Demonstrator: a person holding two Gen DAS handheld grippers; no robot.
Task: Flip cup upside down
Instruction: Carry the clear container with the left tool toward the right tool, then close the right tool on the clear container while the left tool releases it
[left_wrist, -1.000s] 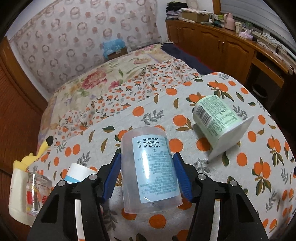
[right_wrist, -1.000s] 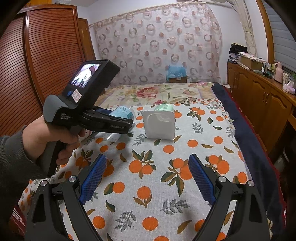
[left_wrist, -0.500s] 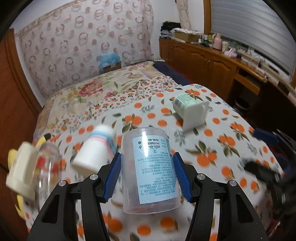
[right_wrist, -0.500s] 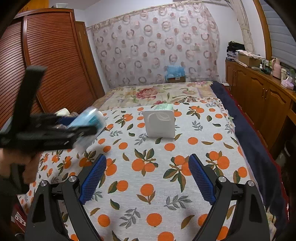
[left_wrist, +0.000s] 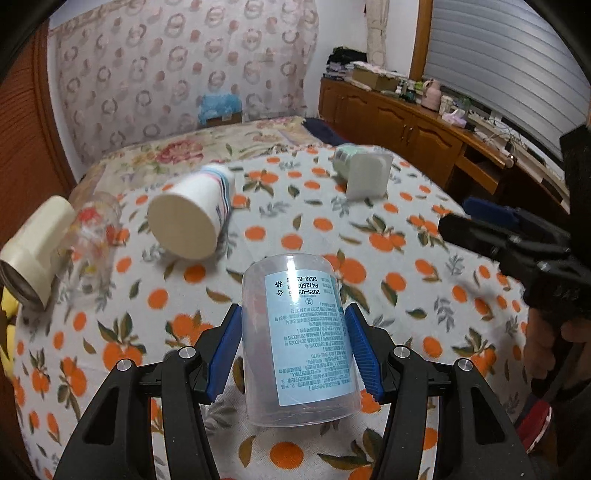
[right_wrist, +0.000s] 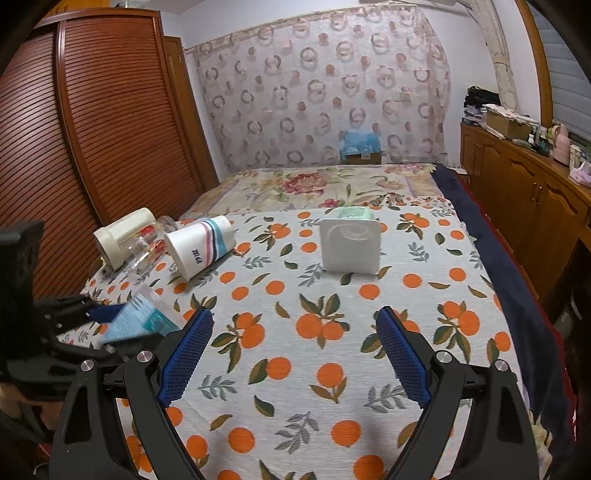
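Note:
My left gripper (left_wrist: 293, 345) is shut on a clear plastic cup (left_wrist: 299, 339) with a pale blue printed label. It holds the cup in the air above the orange-print tablecloth (left_wrist: 369, 258), closed end pointing away, open rim toward the camera. In the right wrist view the same cup (right_wrist: 138, 319) shows blurred at the left edge in the left gripper. My right gripper (right_wrist: 293, 354) is open and empty above the cloth; it also shows at the right of the left wrist view (left_wrist: 517, 240).
A white paper cup with stripes (right_wrist: 201, 245) lies on its side at the back left, beside a glass (right_wrist: 147, 249) and a cream container (right_wrist: 122, 236). A green-and-white square tub (right_wrist: 351, 245) lies at the back middle. Wooden cabinets (right_wrist: 532, 199) line the right.
The left gripper lifted the cup off the cloth and swung it back toward the near left side. The right gripper has stayed still and open.

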